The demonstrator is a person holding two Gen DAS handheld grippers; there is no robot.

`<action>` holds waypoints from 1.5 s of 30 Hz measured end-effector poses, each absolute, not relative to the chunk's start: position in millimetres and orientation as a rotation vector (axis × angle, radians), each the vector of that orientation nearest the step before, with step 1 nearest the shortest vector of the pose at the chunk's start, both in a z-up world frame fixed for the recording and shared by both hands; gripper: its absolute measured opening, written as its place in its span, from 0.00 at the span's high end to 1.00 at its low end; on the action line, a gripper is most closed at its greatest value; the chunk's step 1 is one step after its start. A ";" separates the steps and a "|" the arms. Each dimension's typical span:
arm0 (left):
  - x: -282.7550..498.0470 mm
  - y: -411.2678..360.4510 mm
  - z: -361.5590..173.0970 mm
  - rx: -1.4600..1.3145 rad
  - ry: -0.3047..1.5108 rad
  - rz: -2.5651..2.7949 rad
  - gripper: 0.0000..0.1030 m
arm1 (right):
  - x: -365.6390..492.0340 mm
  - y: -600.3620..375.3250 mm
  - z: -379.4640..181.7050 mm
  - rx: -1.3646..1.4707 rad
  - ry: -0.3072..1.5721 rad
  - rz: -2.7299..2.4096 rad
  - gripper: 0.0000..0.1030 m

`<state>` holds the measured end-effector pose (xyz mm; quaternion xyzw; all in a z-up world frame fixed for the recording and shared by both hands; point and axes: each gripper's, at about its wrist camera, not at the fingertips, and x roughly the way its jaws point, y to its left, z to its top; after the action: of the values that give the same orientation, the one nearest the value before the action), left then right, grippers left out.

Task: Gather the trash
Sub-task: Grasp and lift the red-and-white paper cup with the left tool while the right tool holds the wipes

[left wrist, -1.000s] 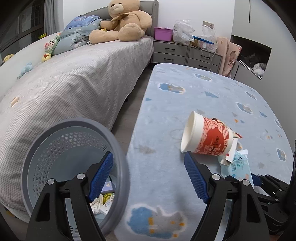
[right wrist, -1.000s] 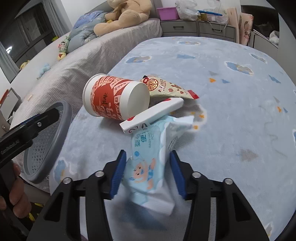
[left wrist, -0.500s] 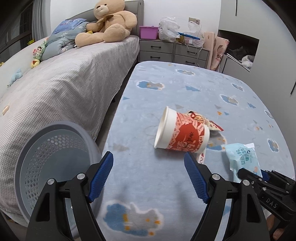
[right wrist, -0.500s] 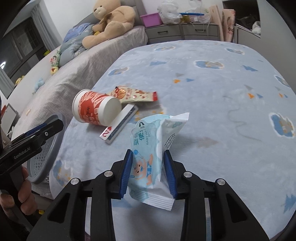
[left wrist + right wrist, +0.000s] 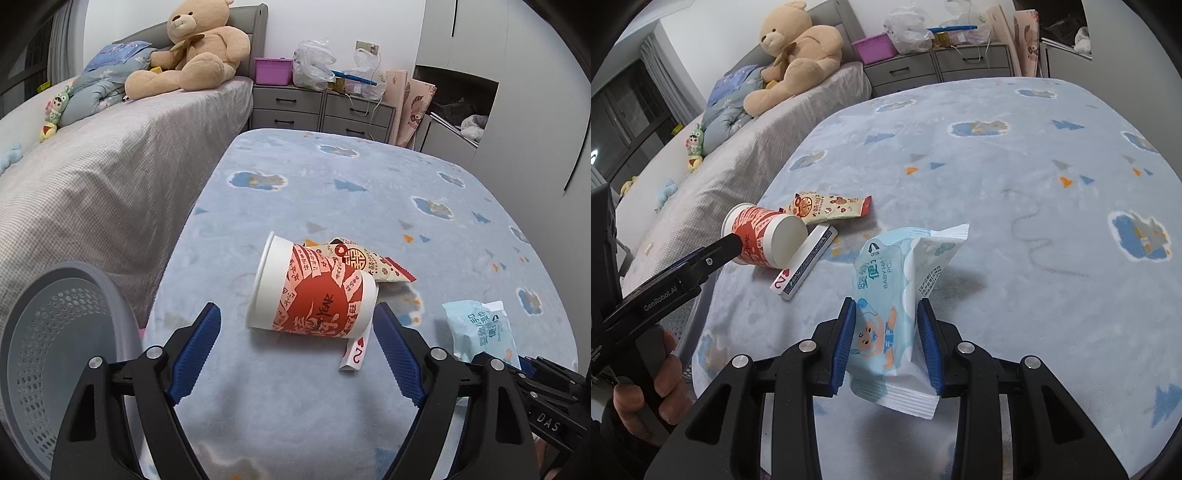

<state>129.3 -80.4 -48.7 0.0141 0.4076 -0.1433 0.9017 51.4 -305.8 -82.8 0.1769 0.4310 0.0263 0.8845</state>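
My left gripper [image 5: 297,354] hangs over the near edge of the blanket-covered surface [image 5: 369,192], its jaws spread wide and holding nothing; they have just been opening further. The red and white paper cup [image 5: 314,295] lies on its side just beyond the blue pads, between them in line but not touched. Its long axis runs across my jaws, open mouth toward the left pad and base toward the right, so closing as I stand would press it end to end, I judge. A snack wrapper [image 5: 373,264] lies behind the cup and a playing card [image 5: 354,352] pokes out under its base. The grey basket [image 5: 55,354] sits low at my left, beside the bed [image 5: 92,177]. My right gripper [image 5: 886,345] is clamped on the pale blue wipes packet [image 5: 901,280], which stands up between its pads.
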 end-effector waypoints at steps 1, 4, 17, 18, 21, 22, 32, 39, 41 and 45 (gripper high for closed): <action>130.6 -80.5 -48.9 0.030 0.841 -0.294 0.18 | 51.2 -306.5 -83.1 0.370 0.896 0.055 0.67; 136.3 -80.4 -48.7 0.036 0.831 -0.297 0.18 | 52.8 -308.9 -84.8 0.379 0.900 0.056 0.66; 163.0 -76.5 -49.5 0.017 0.862 -0.343 0.18 | 57.6 -313.1 -87.4 0.392 0.899 0.066 0.66; 163.3 -77.8 -50.2 0.019 0.863 -0.348 0.18 | 57.8 -313.1 -87.6 0.393 0.900 0.067 0.66; 164.3 -82.9 -52.6 0.031 0.871 -0.362 0.18 | 57.6 -313.2 -87.6 0.393 0.897 0.068 0.66; 164.4 -84.6 -53.5 0.034 0.873 -0.368 0.18 | 58.0 -313.1 -87.8 0.394 0.897 0.068 0.66; 164.0 -95.1 -60.4 0.057 0.897 -0.388 0.18 | 60.5 -313.4 -89.8 0.398 0.901 0.067 0.66; 164.3 -103.5 -66.9 0.084 0.912 -0.395 0.18 | 60.3 -312.2 -92.0 0.392 0.903 0.068 0.66; 164.6 -105.1 -68.4 0.095 0.911 -0.388 0.18 | 60.3 -312.3 -92.0 0.393 0.903 0.068 0.66; 168.2 -108.6 -75.1 0.112 0.927 -0.374 0.18 | 60.4 -312.3 -92.6 0.395 0.904 0.068 0.66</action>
<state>168.2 -108.6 -75.1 0.0538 0.4442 -0.1792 0.8762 60.4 -312.3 -92.6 0.1895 0.4338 0.0325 0.8803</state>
